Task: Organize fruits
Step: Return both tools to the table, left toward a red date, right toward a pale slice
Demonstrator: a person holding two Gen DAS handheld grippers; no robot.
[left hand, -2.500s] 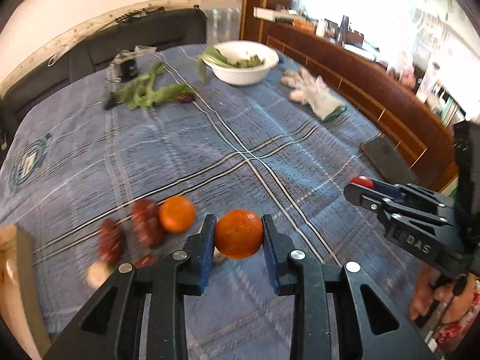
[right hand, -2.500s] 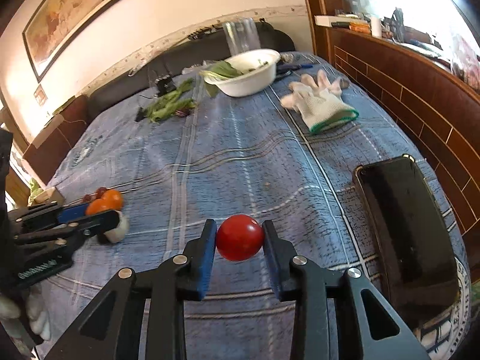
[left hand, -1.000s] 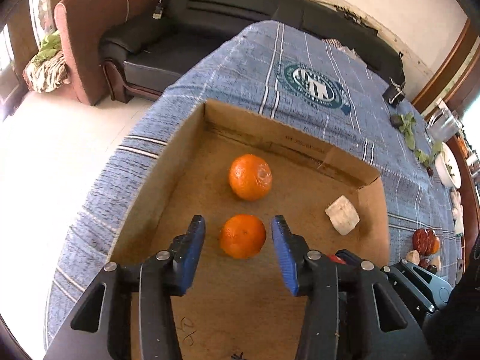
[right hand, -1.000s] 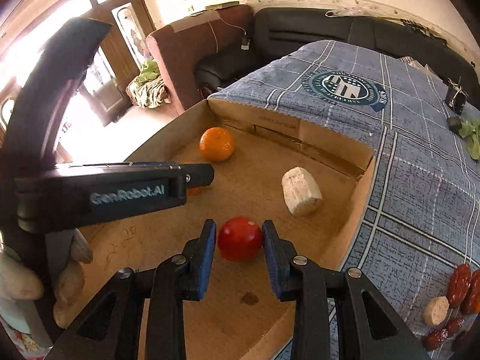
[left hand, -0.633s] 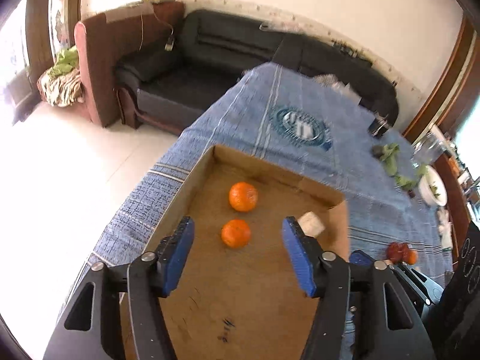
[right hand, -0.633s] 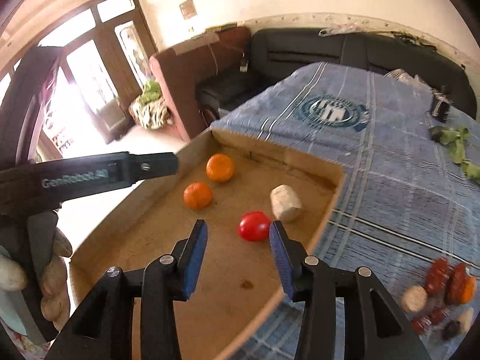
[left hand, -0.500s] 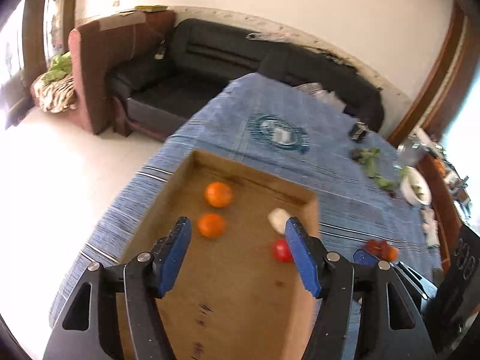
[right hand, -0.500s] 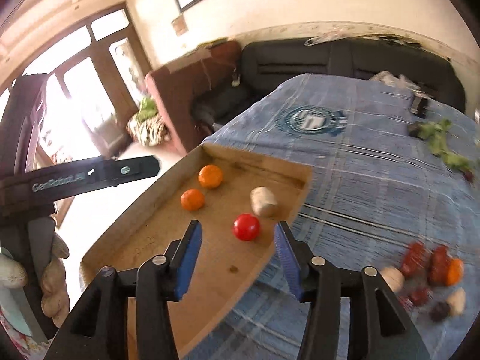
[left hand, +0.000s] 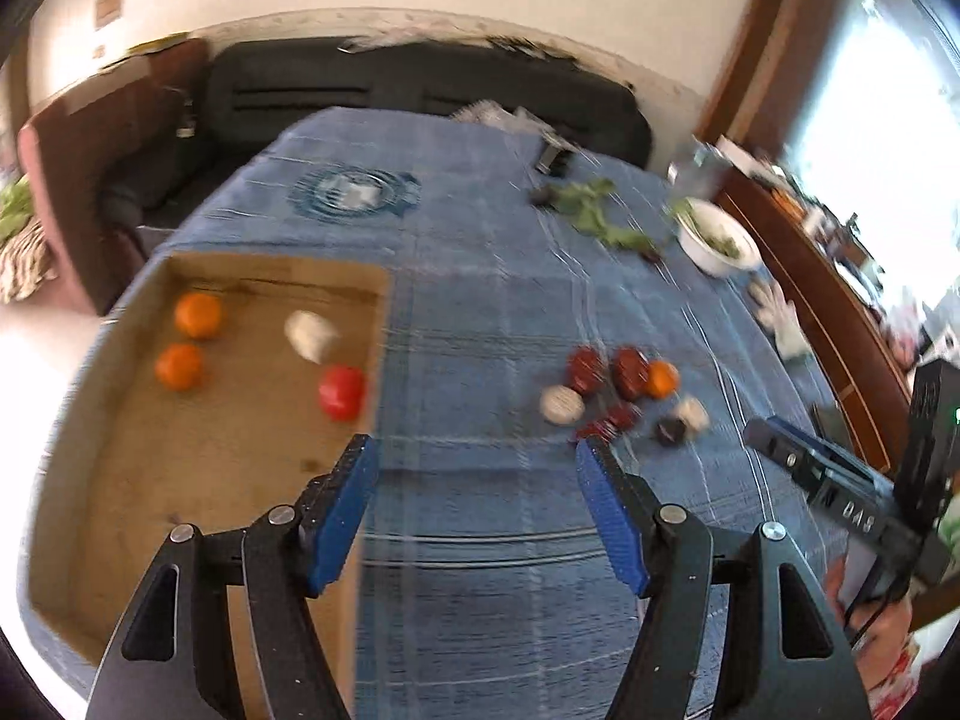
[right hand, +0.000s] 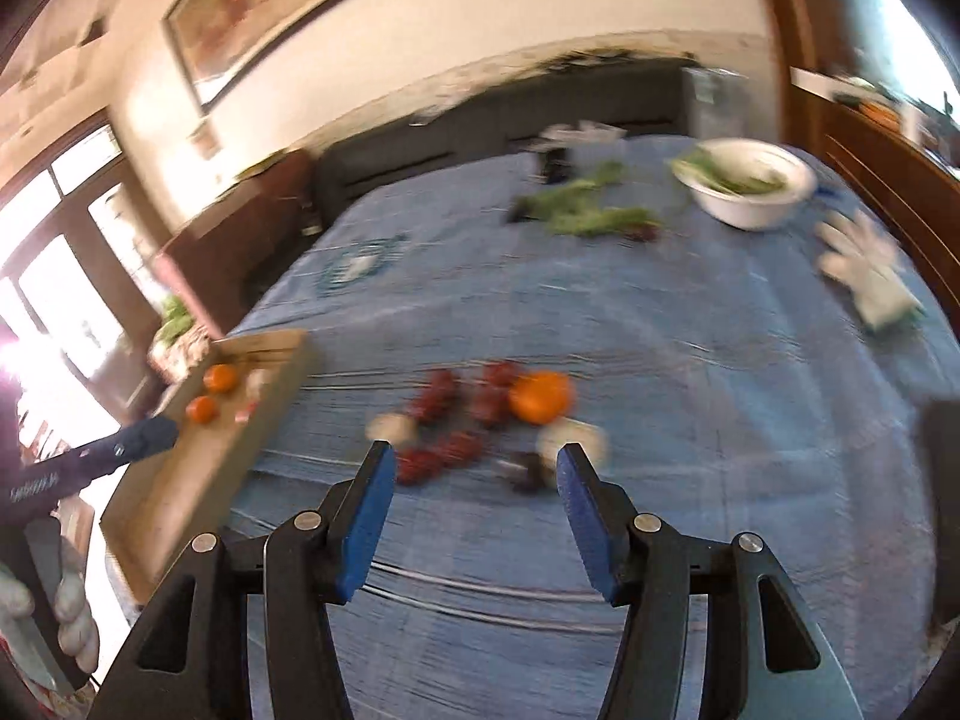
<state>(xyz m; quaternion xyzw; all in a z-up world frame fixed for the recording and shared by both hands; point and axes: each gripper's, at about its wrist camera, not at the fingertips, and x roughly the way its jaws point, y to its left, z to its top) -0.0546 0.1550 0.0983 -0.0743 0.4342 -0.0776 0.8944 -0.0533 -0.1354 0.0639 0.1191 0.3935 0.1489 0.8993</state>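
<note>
Both my tongs are spreading with nothing between them: the left gripper (left hand: pixel 477 468) hangs over the blue tablecloth (left hand: pixel 480 312) at the cardboard box (left hand: pixel 180 480) edge, the right gripper (right hand: pixel 474 474) just short of the loose fruit pile (right hand: pixel 480 414). In the box I see two oranges (left hand: pixel 197 315), a red tomato (left hand: pixel 341 391) and a pale lump (left hand: pixel 309 334). One orange (right hand: pixel 539 397) lies in the pile. Farther off I see a white bowl (right hand: pixel 750 186) and a glove (right hand: pixel 870 276)
</note>
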